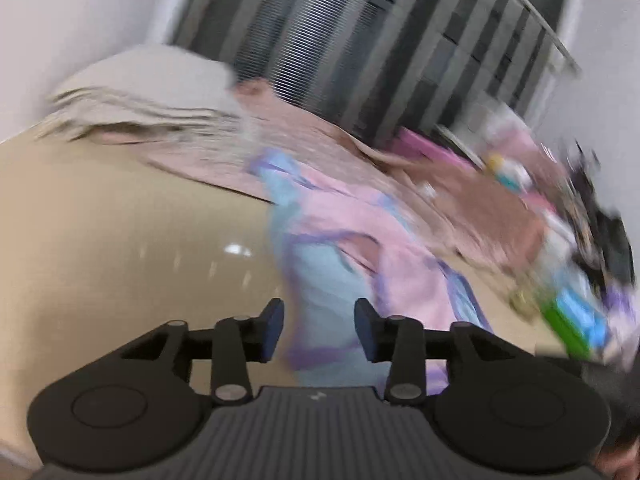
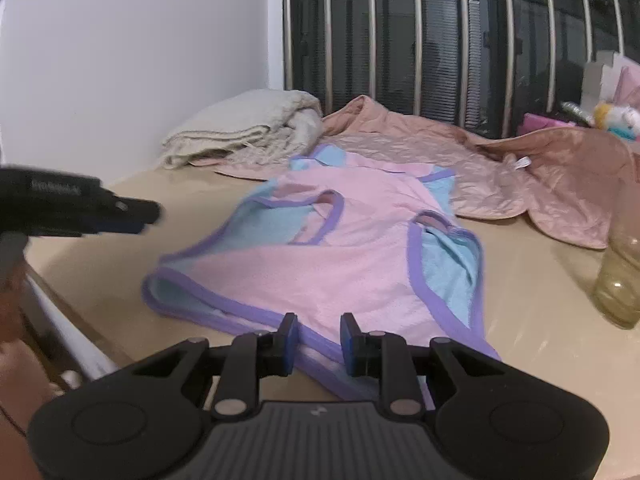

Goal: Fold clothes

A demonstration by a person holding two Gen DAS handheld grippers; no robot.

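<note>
Beige tabletop (image 2: 540, 300) carries a pink and blue garment (image 2: 320, 264) with purple trim, spread flat just ahead of both jaws. Right gripper (image 2: 319, 342): jaws slightly apart over the near hem, nothing pinched. Left gripper (image 1: 319, 330): jaws spread, empty, garment's edge beyond them; view blurred.

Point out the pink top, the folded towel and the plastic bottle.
Pink top (image 2: 344, 256): right wrist view, on the pink front panel.
Folded towel (image 2: 248, 132): right wrist view, on its top layer.
Plastic bottle (image 2: 622, 280): right wrist view, on its lower body.
</note>
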